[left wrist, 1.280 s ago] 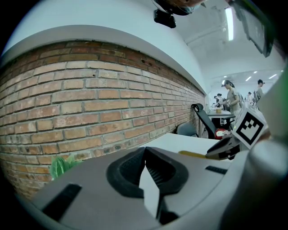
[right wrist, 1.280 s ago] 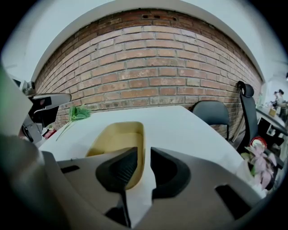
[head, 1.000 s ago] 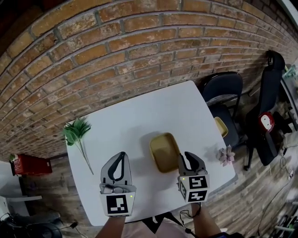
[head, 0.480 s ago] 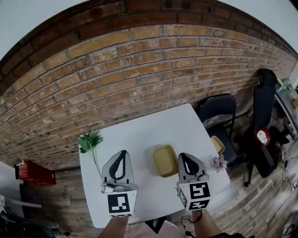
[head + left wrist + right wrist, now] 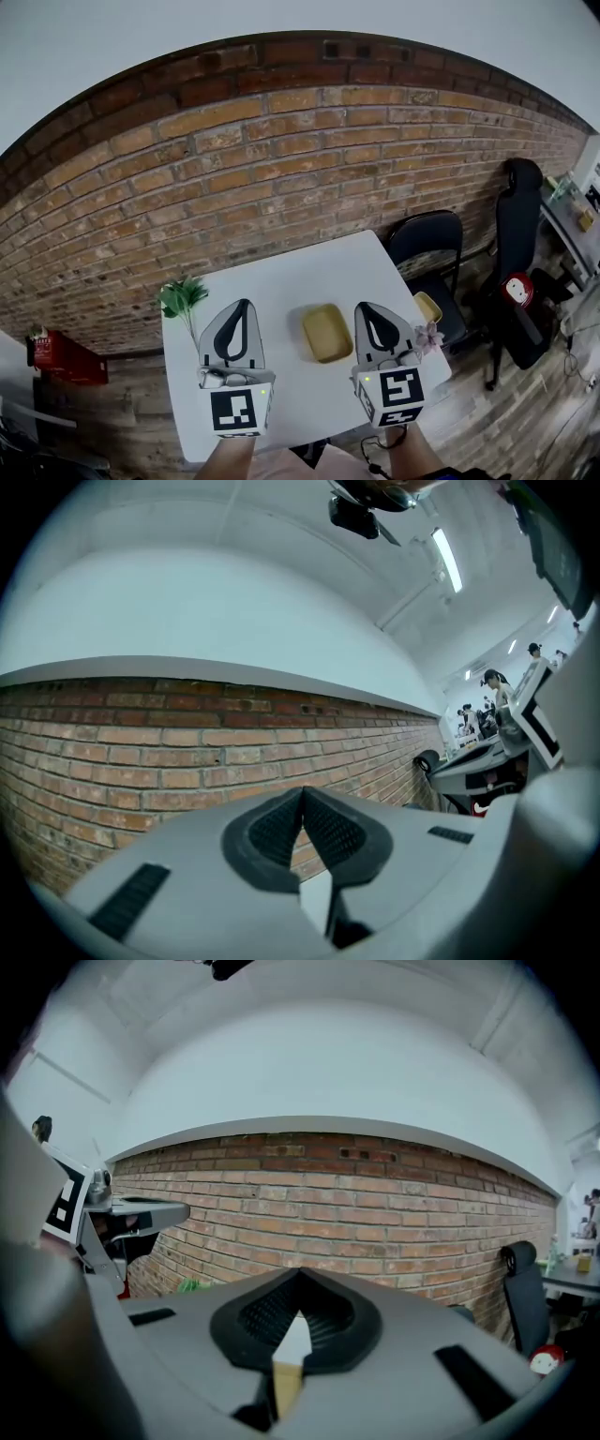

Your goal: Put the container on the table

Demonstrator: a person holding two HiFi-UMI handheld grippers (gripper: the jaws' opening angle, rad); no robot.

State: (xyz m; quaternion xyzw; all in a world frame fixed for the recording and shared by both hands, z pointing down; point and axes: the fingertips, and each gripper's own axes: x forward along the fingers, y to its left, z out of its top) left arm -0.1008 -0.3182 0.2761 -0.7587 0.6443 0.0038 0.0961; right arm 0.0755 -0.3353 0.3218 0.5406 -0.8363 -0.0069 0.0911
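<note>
Since the earlier frame the head view has tipped upward: the table (image 5: 281,281) looks smaller and farther off, more pale wall shows above the bricks, and both grippers sit higher against the tabletop. The container has stayed where it lay.

The brick wall (image 5: 281,169) fills the far side of the scene. The white table stands against it. To the right stand a black office chair (image 5: 520,216) and a black folding chair (image 5: 427,244), whose seat carries a small yellow dish (image 5: 427,307).

The left gripper (image 5: 242,302) is held over the near left part of the table. In its own view its jaws are pressed together at the tips with nothing between them (image 5: 302,789), and they face the bricks. The right gripper (image 5: 361,306) is held over the near right part. Its jaws are likewise closed and empty (image 5: 298,1272), with only a sliver of white tabletop and tan showing through the slot behind the tips.

The container (image 5: 327,333) rests on the table's near half, between the two grippers and closer to the right one, apart from both. It is a shallow, mustard-yellow, rectangular tray with rounded corners, a raised rim and an open top.

A green sprig (image 5: 183,297) lies at the table's left edge. A pink flower (image 5: 429,336) sits at its right edge.
</note>
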